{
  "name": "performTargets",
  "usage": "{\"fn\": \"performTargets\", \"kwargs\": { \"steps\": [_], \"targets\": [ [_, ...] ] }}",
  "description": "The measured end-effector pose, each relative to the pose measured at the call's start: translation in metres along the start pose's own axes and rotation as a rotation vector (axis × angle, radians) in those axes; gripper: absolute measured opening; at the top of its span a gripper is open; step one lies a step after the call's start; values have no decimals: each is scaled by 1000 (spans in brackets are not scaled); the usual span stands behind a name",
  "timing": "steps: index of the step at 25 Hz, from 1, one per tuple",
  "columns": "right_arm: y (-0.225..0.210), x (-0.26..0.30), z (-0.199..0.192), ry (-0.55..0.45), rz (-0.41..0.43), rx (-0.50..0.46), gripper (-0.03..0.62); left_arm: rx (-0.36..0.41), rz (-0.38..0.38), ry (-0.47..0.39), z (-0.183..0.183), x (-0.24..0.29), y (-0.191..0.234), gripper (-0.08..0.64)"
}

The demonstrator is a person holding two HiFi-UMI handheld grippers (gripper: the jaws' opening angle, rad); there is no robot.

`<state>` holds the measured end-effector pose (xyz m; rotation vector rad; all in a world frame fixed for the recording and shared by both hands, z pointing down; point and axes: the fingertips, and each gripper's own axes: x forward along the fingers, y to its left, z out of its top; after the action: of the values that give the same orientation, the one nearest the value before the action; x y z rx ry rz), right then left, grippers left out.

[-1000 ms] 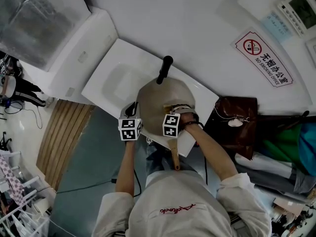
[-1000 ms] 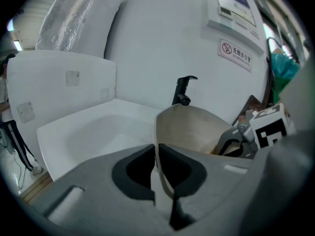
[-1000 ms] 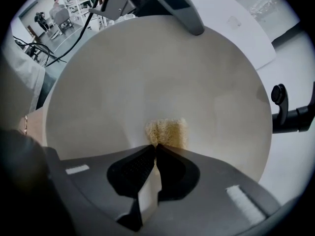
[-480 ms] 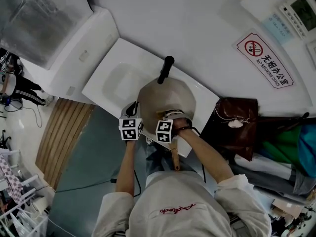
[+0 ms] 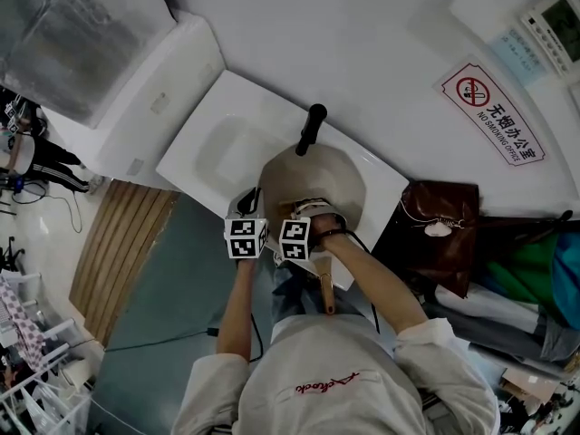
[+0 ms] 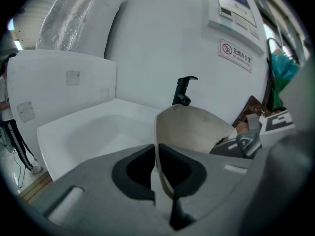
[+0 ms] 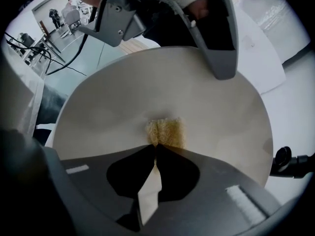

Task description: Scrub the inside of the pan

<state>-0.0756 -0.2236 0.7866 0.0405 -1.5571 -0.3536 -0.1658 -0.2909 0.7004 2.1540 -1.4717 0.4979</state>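
A beige pan [image 5: 317,175] is tipped up over the white sink [image 5: 217,143], and its wooden handle [image 5: 324,288] points toward the person. My left gripper [image 5: 256,208] is shut on the pan's near-left rim [image 6: 158,132]; the thin rim runs up between the closed jaws at the left gripper [image 6: 156,150]. My right gripper [image 7: 155,147] reaches into the pan and is shut on a yellow-brown scrub pad [image 7: 166,132]. The pad presses against the pan's inner surface [image 7: 162,87]. In the head view the right gripper [image 5: 306,214] sits just right of the left one.
A black faucet [image 5: 311,127] stands behind the pan, close to its far rim. A brown bag [image 5: 439,225] lies to the right of the sink. A no-smoking sign [image 5: 494,111] hangs on the wall. Wooden slats [image 5: 118,252] cover the floor at left.
My right gripper has slid left across the pan with the scrub pad, ending close beside the left gripper. The left gripper keeps its hold on the rim.
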Motion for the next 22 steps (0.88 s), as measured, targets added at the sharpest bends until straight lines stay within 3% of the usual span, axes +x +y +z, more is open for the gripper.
{"fn": "performTargets", "kwargs": {
  "steps": [12, 22],
  "targets": [
    [-40, 2, 0, -7, -44, 30, 23, 4, -6, 0, 1, 1, 0, 25],
    [-57, 3, -23, 16, -67, 77, 23, 12, -6, 5, 0, 1, 1, 25]
  ]
}}
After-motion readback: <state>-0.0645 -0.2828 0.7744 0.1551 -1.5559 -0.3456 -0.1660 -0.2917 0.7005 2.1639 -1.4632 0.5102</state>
